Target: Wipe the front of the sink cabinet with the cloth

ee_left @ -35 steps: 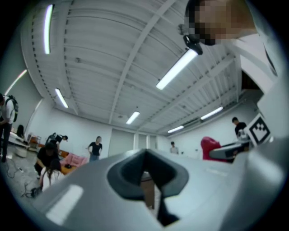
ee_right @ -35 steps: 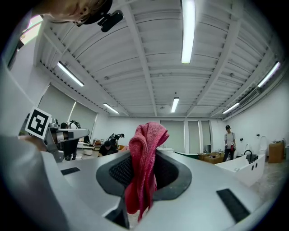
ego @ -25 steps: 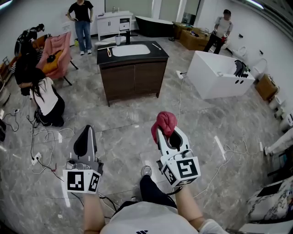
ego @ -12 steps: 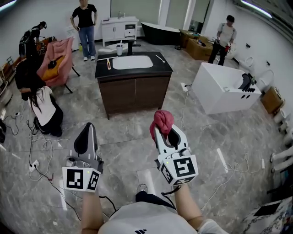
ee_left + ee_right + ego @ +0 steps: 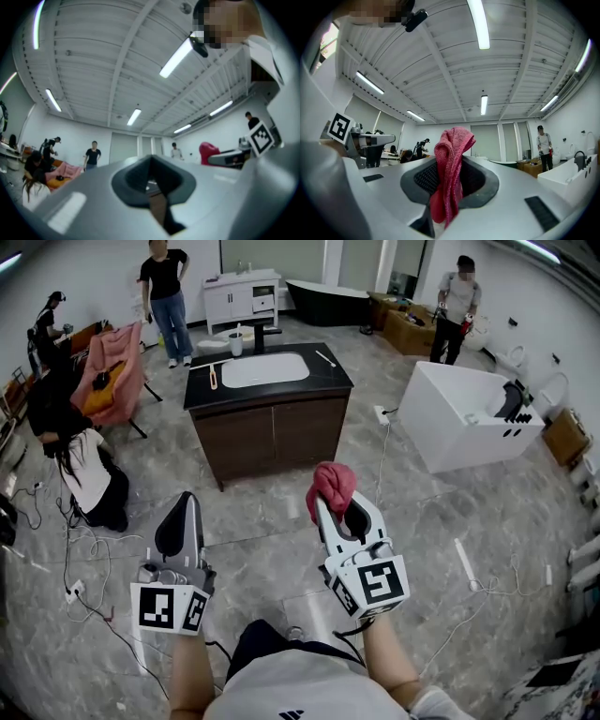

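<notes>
The sink cabinet (image 5: 272, 432) of dark brown wood, with a black top and a white basin, stands some way ahead of me on the marble floor. My right gripper (image 5: 337, 507) is shut on a red cloth (image 5: 331, 486), which bunches above its tips; in the right gripper view the red cloth (image 5: 449, 183) hangs pinched between the jaws. My left gripper (image 5: 178, 531) is held level with it to the left, shut and with nothing in it. Both point toward the cabinet front, well short of it.
A white bathtub (image 5: 469, 418) stands right of the cabinet, with a cable (image 5: 380, 456) trailing from it. A person crouches at left (image 5: 80, 465) among floor cables; two more stand at the back (image 5: 167, 292), (image 5: 455, 301). A pink chair (image 5: 112, 371) is at far left.
The cabinet has come closer and shifted slightly left in the head view as I walk toward it. Both grippers keep their pose, the right still holding the cloth.
</notes>
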`<state>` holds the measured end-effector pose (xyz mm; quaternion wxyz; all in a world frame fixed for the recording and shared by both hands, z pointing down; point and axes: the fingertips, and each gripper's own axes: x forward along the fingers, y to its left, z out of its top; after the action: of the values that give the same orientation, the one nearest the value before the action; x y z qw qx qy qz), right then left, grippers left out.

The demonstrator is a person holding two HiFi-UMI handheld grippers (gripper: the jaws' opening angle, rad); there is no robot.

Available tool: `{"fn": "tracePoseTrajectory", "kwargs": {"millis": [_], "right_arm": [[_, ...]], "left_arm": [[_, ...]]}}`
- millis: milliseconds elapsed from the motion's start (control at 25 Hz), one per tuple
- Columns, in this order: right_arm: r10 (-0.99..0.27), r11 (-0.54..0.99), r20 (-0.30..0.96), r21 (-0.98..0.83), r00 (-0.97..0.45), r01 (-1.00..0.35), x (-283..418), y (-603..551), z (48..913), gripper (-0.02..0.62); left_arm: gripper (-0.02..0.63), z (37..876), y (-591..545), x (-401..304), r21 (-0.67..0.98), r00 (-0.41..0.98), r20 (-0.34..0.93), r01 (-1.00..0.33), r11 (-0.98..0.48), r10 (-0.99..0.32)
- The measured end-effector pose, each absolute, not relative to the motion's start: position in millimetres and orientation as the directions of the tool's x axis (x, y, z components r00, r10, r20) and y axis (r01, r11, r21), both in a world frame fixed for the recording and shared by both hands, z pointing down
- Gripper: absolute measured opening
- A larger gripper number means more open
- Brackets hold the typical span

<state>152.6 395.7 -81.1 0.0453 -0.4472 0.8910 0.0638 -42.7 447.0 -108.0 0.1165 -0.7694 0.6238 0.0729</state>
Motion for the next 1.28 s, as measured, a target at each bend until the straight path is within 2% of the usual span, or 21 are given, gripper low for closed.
{"fn": "tracePoseTrajectory", "kwargs": {"millis": [200, 360, 480, 920, 1280], "right_arm": [[-0.760, 0.634, -0.087, 0.117, -0.644, -0.764, 137.6, 369.5, -68.1, 0.083], [-0.802, 0.581, -0.041, 0.179, -0.596, -0.794, 127.4, 331.7, -55.3, 0.084], [-0.818, 0.564, -0.030, 0.155, -0.575, -0.811, 117.1, 296.1, -51.2, 0.086], [-0.883, 0.460, -0.053, 0.094, -0.466, -0.883, 68.2, 163.4, -62.7, 0.092], [-0.927, 0.363, -0.082, 0.044, -0.366, -0.931, 46.6, 99.9, -61.4, 0.092]], "left_arm": [[0.005, -99.3, 412.8, -48.4, -0.084, 0.219, -0.244, -0.975, -0.204, -0.945], [0.005, -92.8, 373.7, -62.3, -0.061, 0.223, -0.243, -0.975, -0.215, -0.944], [0.005, -92.3, 336.5, -76.1, -0.061, 0.236, -0.249, -0.972, -0.228, -0.939], [0.005, -106.1, 202.4, -147.5, -0.085, 0.267, -0.271, -0.964, -0.253, -0.925], [0.005, -102.6, 133.2, -203.0, -0.056, 0.255, -0.286, -0.967, -0.249, -0.924]]}}
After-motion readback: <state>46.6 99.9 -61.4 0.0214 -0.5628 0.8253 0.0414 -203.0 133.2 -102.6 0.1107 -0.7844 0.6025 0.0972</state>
